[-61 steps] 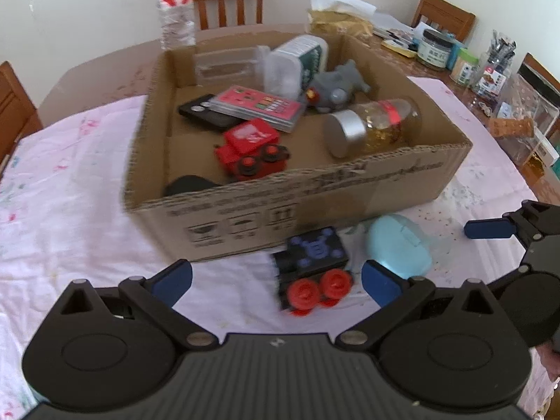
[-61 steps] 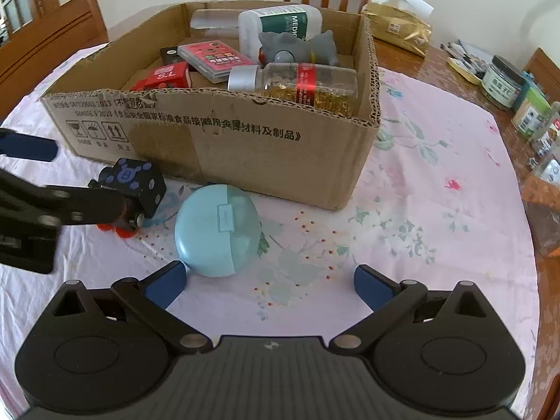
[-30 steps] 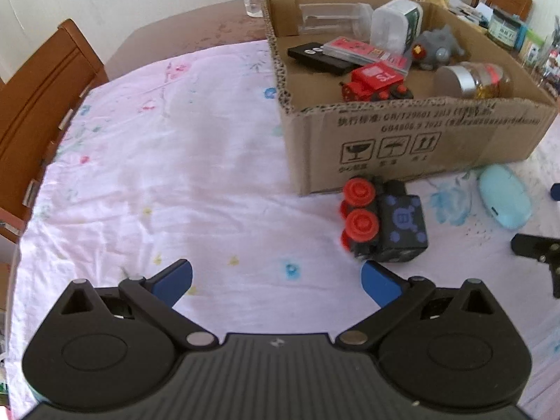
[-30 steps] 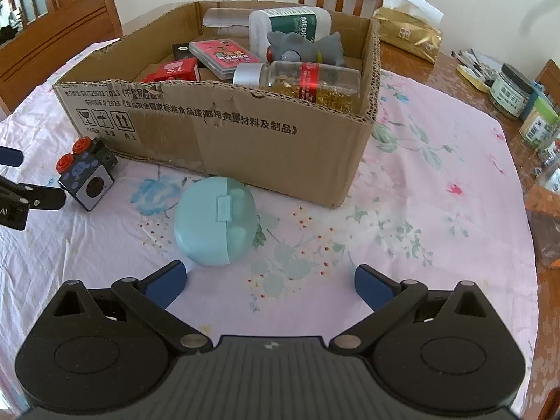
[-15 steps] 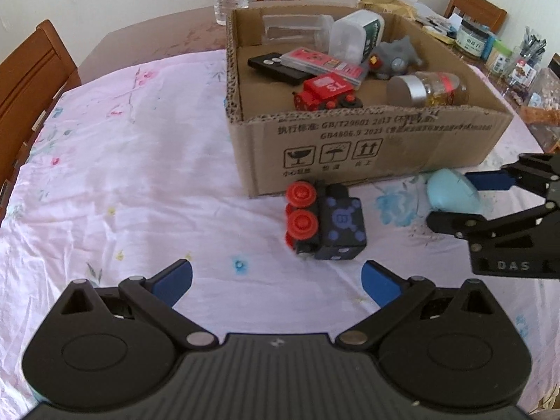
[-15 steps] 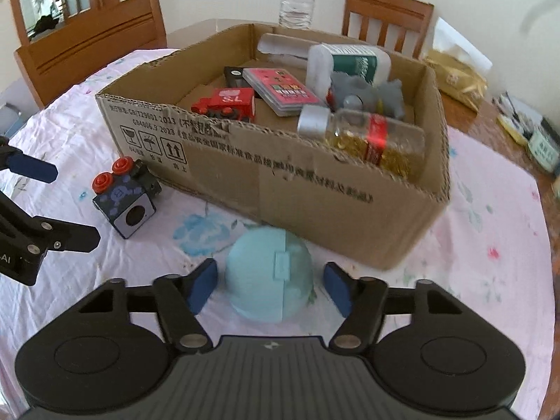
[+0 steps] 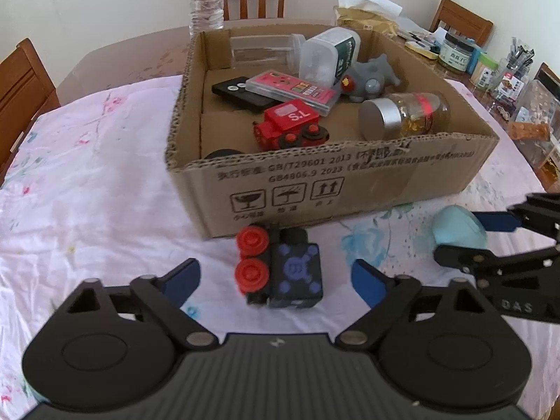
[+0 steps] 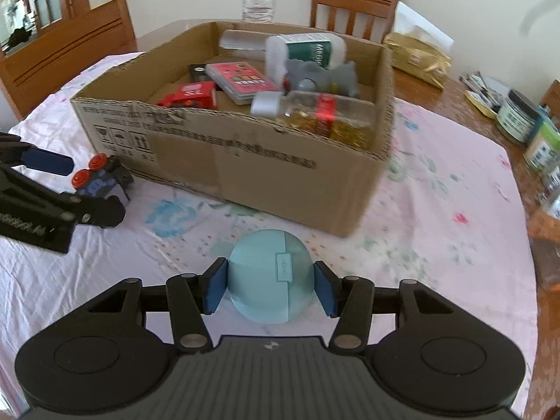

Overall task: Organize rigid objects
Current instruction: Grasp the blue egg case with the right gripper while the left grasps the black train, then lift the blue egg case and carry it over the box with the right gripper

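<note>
Plastic, cardboard and cloth on a wooden table

The box [image 7: 350, 182] is matt brown corrugated cardboard with rough cut edges and a strip of shiny tape. The case [image 8: 267, 276] is smooth, matt pale-blue plastic; the toy [image 7: 280, 273] is hard black plastic with glossy red wheels. The jar [image 7: 406, 115] looks clear and glossy with a brushed metal lid. The cloth [image 7: 87, 192] is soft, creased, flowered fabric. The chair [image 8: 66, 52] is varnished wood. Both grippers have matt black plastic bodies.

"GB4806.9 2023" on cardboard box [image 7: 350, 182]
</note>
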`<state>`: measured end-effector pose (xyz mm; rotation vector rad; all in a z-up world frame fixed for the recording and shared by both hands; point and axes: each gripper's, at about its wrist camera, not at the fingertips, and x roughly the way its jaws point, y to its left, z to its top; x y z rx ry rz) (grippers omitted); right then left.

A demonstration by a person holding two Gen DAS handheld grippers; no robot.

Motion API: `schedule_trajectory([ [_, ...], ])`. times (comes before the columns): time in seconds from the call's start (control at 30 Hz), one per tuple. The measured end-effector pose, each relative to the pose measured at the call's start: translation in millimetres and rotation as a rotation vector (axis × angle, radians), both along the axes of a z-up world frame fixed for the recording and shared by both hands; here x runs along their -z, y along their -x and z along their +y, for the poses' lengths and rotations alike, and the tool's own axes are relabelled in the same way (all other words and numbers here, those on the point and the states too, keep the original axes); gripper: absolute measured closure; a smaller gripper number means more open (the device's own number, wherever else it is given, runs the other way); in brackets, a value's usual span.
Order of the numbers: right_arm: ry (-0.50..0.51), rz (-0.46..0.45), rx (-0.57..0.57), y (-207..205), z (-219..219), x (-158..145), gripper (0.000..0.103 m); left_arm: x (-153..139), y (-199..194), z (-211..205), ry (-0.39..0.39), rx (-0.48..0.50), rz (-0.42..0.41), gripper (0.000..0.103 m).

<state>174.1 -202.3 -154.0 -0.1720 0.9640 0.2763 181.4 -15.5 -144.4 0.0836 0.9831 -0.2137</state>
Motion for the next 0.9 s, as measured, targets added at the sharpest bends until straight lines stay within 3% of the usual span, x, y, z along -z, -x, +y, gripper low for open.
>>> schedule_trajectory([
  [0.43, -0.001, 0.0, 0.025, 2.3, -5.4, 0.4, 0.045, 8.1, -4.0, -5.9, -0.018, -0.033, -0.011, 0.042],
  [0.9, -0.002, 0.011, 0.007, -1.5, -5.8, -0.2, 0.044, 6.3, -5.2, -8.5, -0.023, -0.04, -0.008, 0.045],
])
